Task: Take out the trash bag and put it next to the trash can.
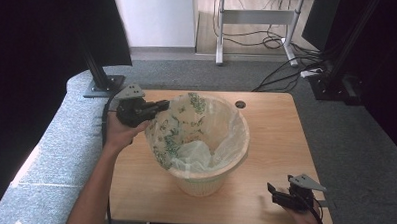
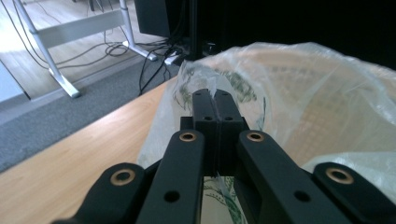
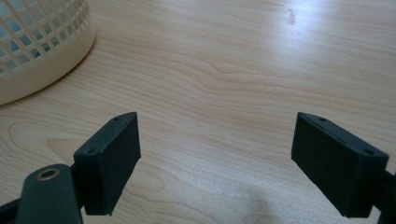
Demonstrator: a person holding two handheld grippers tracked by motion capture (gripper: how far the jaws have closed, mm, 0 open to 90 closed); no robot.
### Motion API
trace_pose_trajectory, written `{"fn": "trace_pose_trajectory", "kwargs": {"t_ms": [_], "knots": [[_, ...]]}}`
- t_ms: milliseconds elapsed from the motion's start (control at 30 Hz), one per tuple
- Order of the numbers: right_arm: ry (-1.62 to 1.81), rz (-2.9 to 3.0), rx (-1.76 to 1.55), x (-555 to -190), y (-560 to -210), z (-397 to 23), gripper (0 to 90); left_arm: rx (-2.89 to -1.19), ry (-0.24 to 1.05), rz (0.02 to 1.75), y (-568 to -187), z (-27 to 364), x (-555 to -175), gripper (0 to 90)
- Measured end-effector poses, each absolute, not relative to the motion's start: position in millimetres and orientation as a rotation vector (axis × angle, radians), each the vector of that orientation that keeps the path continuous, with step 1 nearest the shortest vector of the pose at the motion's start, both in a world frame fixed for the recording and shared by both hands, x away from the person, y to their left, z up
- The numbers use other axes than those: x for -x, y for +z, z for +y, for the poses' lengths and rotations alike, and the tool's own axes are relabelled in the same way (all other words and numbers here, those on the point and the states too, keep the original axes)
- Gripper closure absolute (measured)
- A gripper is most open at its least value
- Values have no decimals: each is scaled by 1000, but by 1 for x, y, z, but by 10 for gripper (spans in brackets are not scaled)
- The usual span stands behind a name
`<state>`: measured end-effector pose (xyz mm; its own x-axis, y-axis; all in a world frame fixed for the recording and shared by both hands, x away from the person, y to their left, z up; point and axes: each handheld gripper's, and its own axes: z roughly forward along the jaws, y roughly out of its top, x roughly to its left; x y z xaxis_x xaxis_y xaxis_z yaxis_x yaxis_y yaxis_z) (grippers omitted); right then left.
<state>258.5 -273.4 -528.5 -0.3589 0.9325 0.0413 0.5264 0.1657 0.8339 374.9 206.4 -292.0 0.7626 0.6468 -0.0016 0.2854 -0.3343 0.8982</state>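
A cream lattice-walled waste basket (image 1: 204, 184) is stood upright near the middle of the wooden table (image 1: 270, 139). It is lined with a thin translucent plastic bag (image 1: 220, 143) printed with a green leafy pattern; the bag's mouth is draped over the basket's rim, and on the side toward the person's left it is lifted clear of the rim and pulled outward.

That lifted edge is pinched by the left gripper (image 1: 161, 105), held in the person's left hand (image 1: 122, 132) at the basket's upper-left side. In the left gripper view, the two black jaws are seen pressed together with the film (image 2: 327, 84) caught between them.

The right gripper (image 1: 274, 190) is held low over the table's near right corner, well apart from the basket. In the right gripper view, its jaws are spread wide with nothing between them, bare wood (image 3: 224, 70) is seen below, and the basket's base (image 3: 42, 46) is seen at the upper left.
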Motion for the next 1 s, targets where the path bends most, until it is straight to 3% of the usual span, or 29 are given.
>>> {"fn": "trace_pose_trajectory", "kwargs": {"t_ms": [467,567,600,633,667,700,800,1000], "knots": [[1092,1954,-1377,-259,-528,-274,158,-1887,401,671,-267,196,-364,886],[1094,1953,-1378,-259,-528,-274,158,-1868,372,661,-271,198,-361,655],[1095,1952,-1378,-259,-528,-274,159,-1866,371,655,-272,199,-359,655],[1097,1952,-1379,-259,-528,-274,159,-1866,384,656,-273,200,-357,586],[1094,1957,-1377,-259,-528,-274,159,-1869,397,661,-275,205,-352,450],[1092,1960,-1377,-259,-528,-273,159,-1864,405,667,-276,208,-348,411],[1090,1966,-1364,-259,-529,-271,159,-1855,406,679,-280,219,-338,352],[1095,1978,-1365,-259,-530,-268,159,-1892,412,686,-293,231,-320,344]]}}
